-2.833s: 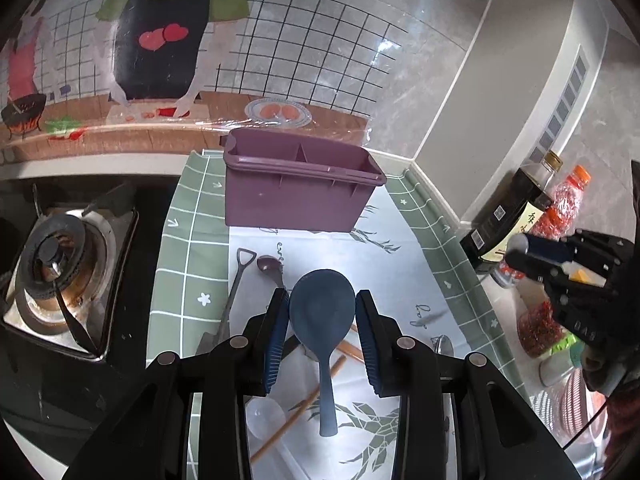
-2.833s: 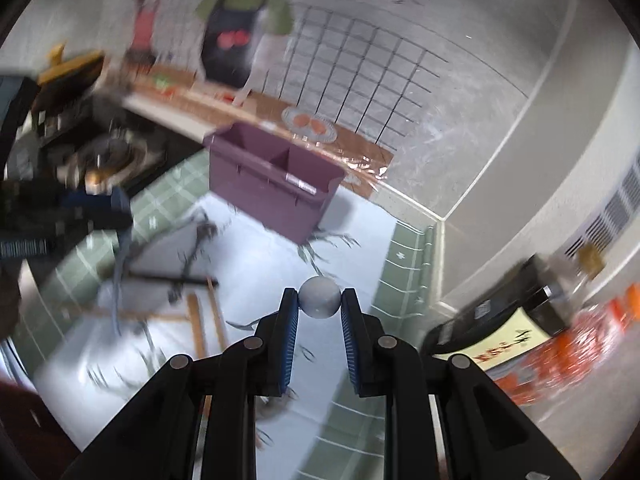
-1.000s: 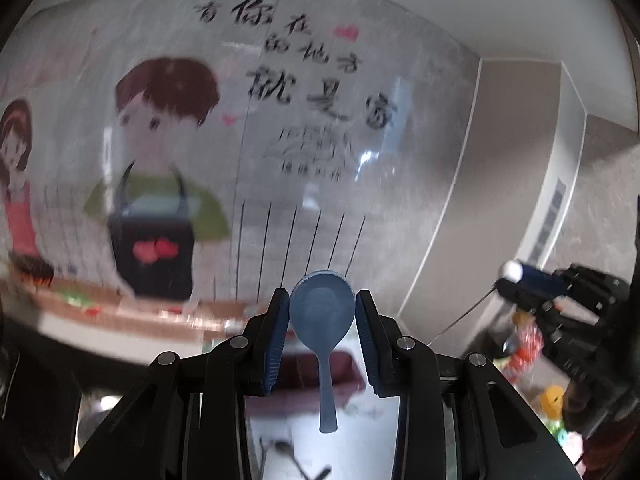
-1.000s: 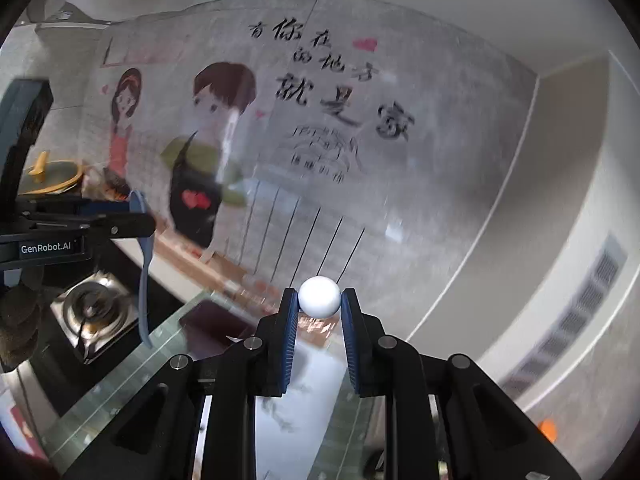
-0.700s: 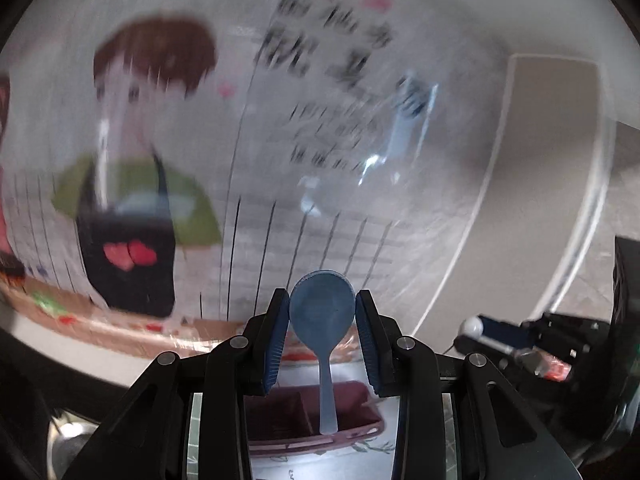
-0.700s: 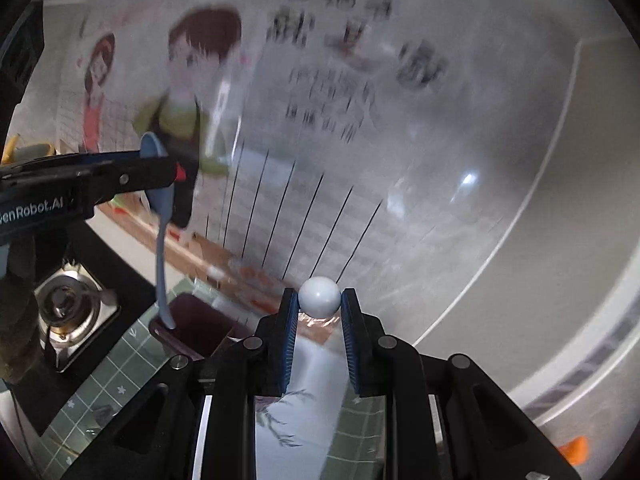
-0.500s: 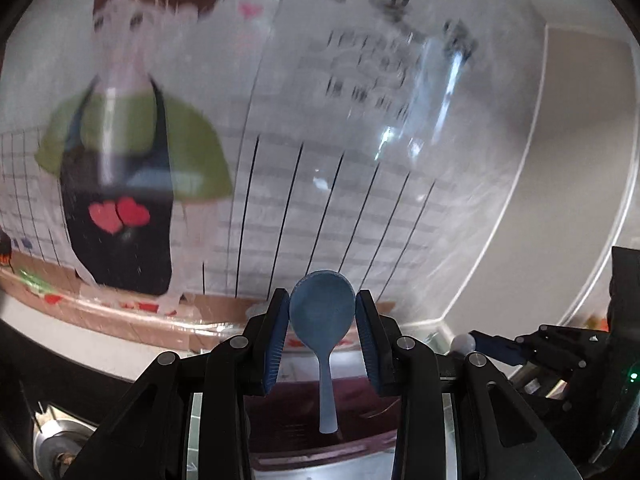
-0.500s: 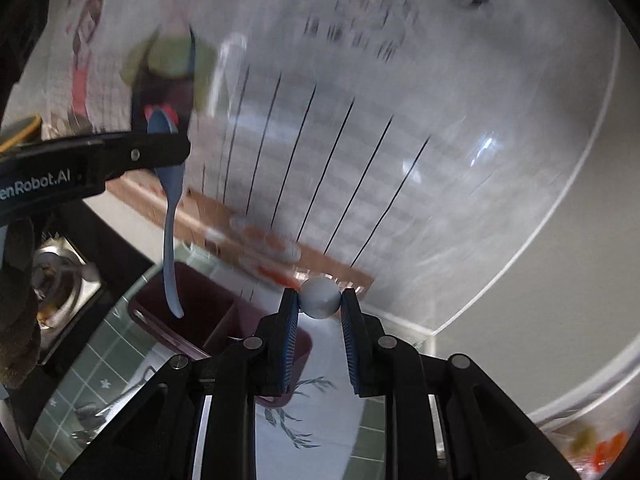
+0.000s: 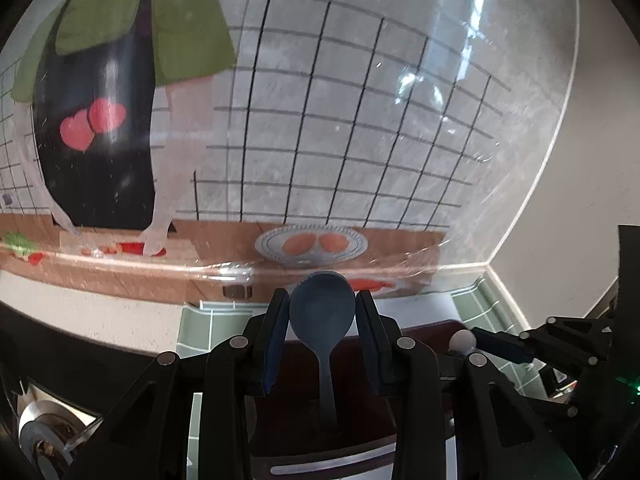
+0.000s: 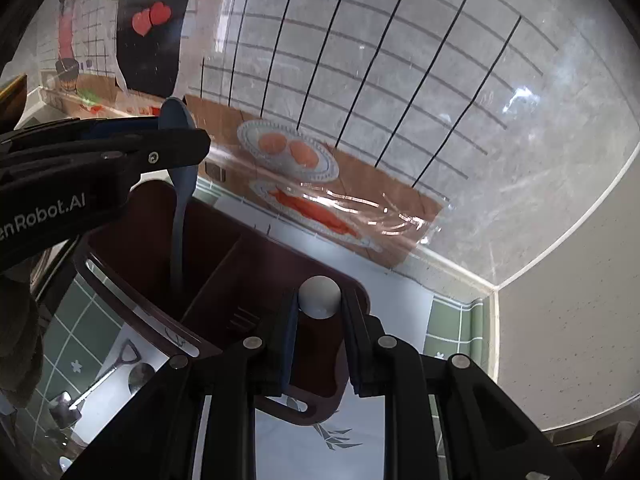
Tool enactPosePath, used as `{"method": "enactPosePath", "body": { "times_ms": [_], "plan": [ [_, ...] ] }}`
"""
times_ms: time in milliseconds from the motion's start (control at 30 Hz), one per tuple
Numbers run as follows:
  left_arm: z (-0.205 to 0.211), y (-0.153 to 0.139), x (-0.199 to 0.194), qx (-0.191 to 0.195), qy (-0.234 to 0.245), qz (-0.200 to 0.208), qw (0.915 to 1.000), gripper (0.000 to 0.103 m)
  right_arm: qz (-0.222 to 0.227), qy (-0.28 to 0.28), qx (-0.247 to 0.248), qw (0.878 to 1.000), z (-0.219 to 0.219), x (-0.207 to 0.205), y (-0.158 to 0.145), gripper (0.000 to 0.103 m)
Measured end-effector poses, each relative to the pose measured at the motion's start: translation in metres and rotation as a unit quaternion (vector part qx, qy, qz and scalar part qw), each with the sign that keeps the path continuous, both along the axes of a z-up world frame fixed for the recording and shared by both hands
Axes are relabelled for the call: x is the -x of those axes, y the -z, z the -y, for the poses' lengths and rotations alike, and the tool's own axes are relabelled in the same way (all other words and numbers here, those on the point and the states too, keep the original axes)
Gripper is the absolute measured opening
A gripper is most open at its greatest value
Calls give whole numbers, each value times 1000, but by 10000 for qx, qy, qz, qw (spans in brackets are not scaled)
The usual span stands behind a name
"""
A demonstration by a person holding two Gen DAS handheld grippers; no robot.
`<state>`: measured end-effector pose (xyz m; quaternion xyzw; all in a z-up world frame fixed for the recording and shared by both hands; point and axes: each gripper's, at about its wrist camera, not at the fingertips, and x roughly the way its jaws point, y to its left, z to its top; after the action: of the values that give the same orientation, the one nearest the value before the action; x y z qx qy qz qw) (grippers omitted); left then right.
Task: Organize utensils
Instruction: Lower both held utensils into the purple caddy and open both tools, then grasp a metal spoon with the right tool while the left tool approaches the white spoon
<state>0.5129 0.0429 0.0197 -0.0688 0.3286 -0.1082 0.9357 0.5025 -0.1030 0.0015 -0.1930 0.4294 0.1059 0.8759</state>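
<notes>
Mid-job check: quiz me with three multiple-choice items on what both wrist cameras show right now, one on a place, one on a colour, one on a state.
1. Where does the handle of the blue rice spoon hang?
A. Into the maroon organizer box
B. Flat on the mat
C. On the gas burner

2. What colour is the ball-shaped tip between the right gripper's pads?
A. Red
B. White
C. Green

3. What is the state of the left gripper?
A. Open and empty
B. Shut on chopsticks
C. Shut on the spoon's bowl

Answers: 1 A, the handle drops past the box's rim into its left compartment. 2 B, the ball reads white in both views. 3 C, both pads press the sides of the blue bowl.
</notes>
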Motion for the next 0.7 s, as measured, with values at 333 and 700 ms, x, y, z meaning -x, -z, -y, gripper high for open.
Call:
{"method": "enactPosePath", "body": {
  "times_ms": [333,700],
  "plan": [
    [-15,2,2,130,-26,-143,9998,51,216,164,-538,9982,15,10,-23,51],
    [-39,-43,96,43,-205,133,9997,54,865,665,-1313,9853,66,102,-74,76]
  ]
}}
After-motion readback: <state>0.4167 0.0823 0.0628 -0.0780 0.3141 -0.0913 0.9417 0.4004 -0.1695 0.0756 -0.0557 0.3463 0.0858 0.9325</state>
